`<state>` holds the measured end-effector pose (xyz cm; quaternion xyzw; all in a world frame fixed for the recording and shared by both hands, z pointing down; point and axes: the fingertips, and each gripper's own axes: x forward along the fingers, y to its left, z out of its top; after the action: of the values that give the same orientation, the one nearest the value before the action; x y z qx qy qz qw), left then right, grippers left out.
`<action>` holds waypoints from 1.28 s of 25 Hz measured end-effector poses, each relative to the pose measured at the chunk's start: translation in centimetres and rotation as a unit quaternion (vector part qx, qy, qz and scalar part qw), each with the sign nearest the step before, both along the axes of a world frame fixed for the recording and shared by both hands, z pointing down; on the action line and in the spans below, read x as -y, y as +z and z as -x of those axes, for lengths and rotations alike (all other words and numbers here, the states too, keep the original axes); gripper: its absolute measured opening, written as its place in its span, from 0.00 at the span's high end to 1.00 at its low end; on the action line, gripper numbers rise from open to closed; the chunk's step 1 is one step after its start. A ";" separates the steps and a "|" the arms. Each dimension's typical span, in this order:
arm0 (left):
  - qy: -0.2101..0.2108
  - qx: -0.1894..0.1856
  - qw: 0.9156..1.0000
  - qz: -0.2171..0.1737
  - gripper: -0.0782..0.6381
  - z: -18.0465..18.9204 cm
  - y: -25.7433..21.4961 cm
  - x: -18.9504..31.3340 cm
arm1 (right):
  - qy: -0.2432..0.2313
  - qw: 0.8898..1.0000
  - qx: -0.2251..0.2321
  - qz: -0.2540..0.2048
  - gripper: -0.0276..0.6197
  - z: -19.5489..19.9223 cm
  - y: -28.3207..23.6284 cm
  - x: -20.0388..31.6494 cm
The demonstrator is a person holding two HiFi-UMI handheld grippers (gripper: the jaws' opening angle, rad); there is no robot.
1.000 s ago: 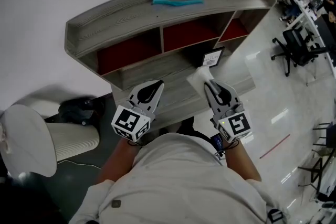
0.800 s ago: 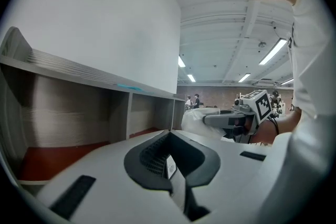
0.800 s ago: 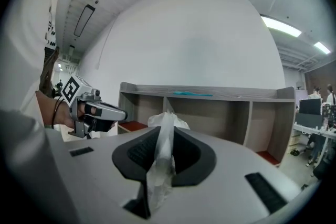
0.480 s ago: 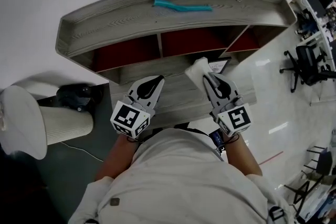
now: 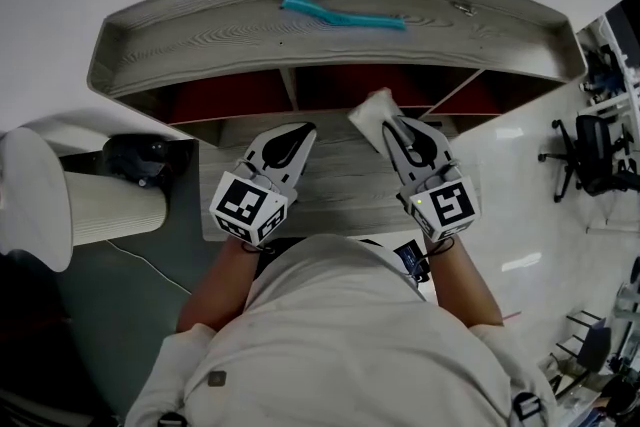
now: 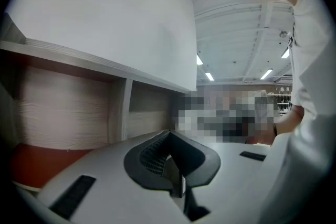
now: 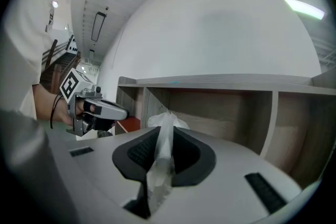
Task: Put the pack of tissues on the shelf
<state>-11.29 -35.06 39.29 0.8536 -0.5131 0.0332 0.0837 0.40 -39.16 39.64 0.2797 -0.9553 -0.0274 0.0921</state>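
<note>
Pack of tissues [image 5: 370,112] clamped in the right gripper [image 5: 393,125], before the shelf [image 5: 200,40].

One shelf [image 5: 200,45] with three red-backed compartments [image 5: 345,85] (those that show). On top of the shelf, one teal strip [image 5: 340,13]. Before the shelf: one pack of tissues [image 5: 372,113] and two tools, left tool [image 5: 298,129] and right tool [image 5: 392,125]. Right of the shelf, one office chair [image 5: 600,153].

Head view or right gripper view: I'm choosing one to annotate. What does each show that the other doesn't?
Head view only: the top of the shelf from above, an office chair, the floor. Right gripper view only: the right tool shut on the thin edge of the tissues, and a ceiling light. Both: the shelf compartments, the tissues, the left tool.
</note>
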 end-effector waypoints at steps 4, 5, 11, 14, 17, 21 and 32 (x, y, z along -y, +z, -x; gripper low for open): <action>-0.010 0.010 1.000 -0.003 0.87 -0.7 0.6 1.8 | -0.011 1.000 -0.018 -0.016 0.86 0.5 0.4 1.9; -0.012 0.014 1.000 -0.003 0.87 -0.8 0.8 2.2 | -0.015 1.000 -0.019 -0.016 0.86 0.7 0.5 2.3; -0.019 0.022 1.000 0.001 0.87 -1.6 1.5 4.8 | -0.022 0.999 -0.024 -0.008 0.86 1.3 2.4 5.6; -0.021 0.023 0.999 0.004 0.87 -1.8 1.9 5.8 | -0.029 0.999 -0.032 -0.009 0.86 2.4 3.3 7.0; -0.021 0.021 0.999 0.013 0.87 -2.2 2.6 6.5 | -0.031 0.999 -0.042 0.003 0.86 3.1 4.9 8.4; -0.024 0.018 0.999 0.022 0.87 -2.1 3.5 7.4 | -0.029 0.998 -0.049 0.012 0.85 3.9 6.3 9.9; -0.018 0.022 0.999 0.029 0.87 -2.7 4.2 8.7 | -0.026 0.998 -0.053 0.022 0.85 5.1 7.7 12.0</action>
<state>-8.63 -43.73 43.50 0.8405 -0.5289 0.0657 0.0979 -4.67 -51.17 47.30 0.2511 -0.9563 -0.0234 0.1476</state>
